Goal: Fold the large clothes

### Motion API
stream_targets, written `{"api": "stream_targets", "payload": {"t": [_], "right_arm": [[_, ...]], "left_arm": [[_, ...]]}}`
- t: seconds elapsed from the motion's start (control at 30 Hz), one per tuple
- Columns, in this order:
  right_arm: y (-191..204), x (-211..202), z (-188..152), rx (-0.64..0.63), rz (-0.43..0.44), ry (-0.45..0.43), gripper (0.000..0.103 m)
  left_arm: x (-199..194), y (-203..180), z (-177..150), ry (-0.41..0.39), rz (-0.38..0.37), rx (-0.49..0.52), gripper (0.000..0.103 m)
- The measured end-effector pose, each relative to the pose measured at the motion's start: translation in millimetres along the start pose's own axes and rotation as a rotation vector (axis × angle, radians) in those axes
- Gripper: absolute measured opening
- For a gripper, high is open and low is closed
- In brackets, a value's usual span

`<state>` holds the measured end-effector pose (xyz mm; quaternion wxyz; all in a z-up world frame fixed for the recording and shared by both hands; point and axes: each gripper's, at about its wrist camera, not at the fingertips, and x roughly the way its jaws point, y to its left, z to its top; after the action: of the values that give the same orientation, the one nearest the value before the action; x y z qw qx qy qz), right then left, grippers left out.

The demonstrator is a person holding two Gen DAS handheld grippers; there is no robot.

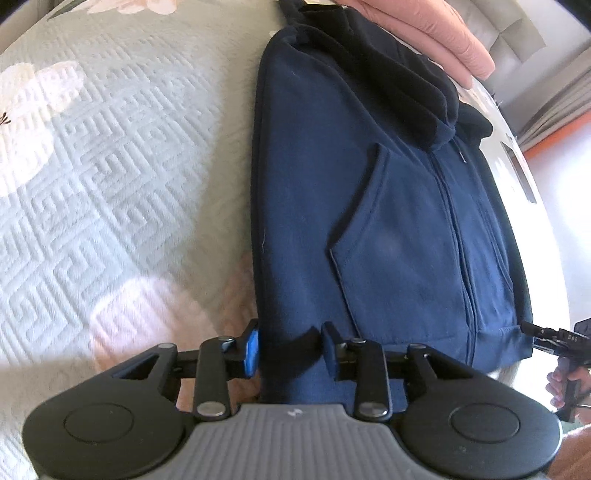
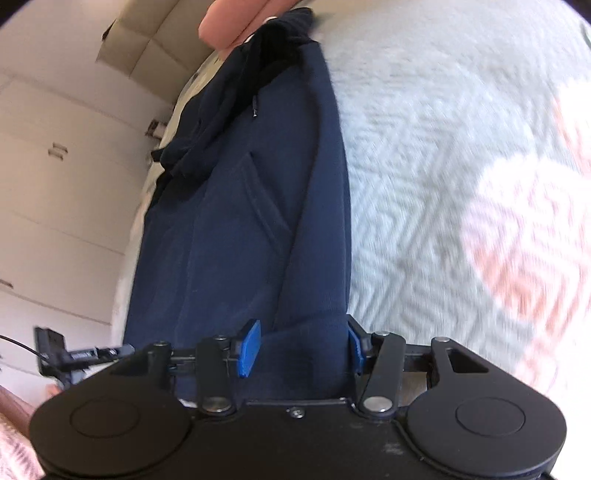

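Note:
A navy zip hoodie lies lengthwise on the bed, front up, with its pocket and zipper showing and its hood at the far end. My left gripper is open, its jaws standing on either side of the hoodie's left hem corner. The hoodie also shows in the right wrist view. My right gripper is open, its jaws astride the hem's right corner. The other gripper shows at the hem's far side in each view.
The bed has a pale green quilted cover with pink flower prints. A folded pink garment lies beyond the hood. White cupboard doors stand past the bed's edge. A wall and orange floor strip show at the right.

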<state>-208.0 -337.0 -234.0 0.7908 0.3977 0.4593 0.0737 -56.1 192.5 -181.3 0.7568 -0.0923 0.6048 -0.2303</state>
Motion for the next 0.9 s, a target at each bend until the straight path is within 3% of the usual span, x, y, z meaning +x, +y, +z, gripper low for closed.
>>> {"api": "stream_targets", "payload": {"t": [0.13, 0.27, 0.37, 0.4, 0.47, 0.53, 0.7, 0.8, 0.9], "right_arm": [[2, -2, -8, 0.016, 0.023, 0.004, 0.06], [-3, -5, -11, 0.041, 0.05, 0.005, 0.06], [-10, -10, -10, 0.073, 0.066, 0.012, 0.059], [-10, -11, -10, 0.079, 0.066, 0.014, 0.055], [-10, -15, -13, 0.095, 0.018, -0.002, 0.008], [-7, -20, -16, 0.104, 0.016, -0.024, 0.008], [9, -38, -6, 0.188, 0.134, -0.097, 0.008], [20, -50, 8, 0.254, 0.216, -0.178, 0.008], [39, -64, 32, 0.209, 0.25, -0.251, 0.008]], "left_arm": [[-1, 3, -20, 0.062, -0.039, -0.016, 0.037], [4, 10, -23, 0.032, -0.073, -0.07, 0.039], [-1, 12, -20, 0.005, -0.117, -0.062, 0.019], [-5, 11, -21, -0.018, -0.125, -0.055, 0.015], [-14, 4, -25, -0.078, -0.127, -0.033, 0.013], [-20, -6, -25, -0.119, -0.115, 0.008, 0.012], [-42, -19, -14, -0.203, -0.136, 0.038, 0.012], [-57, -24, 3, -0.265, -0.15, 0.052, 0.012], [-72, -30, 29, -0.337, -0.158, 0.057, 0.012]]}}
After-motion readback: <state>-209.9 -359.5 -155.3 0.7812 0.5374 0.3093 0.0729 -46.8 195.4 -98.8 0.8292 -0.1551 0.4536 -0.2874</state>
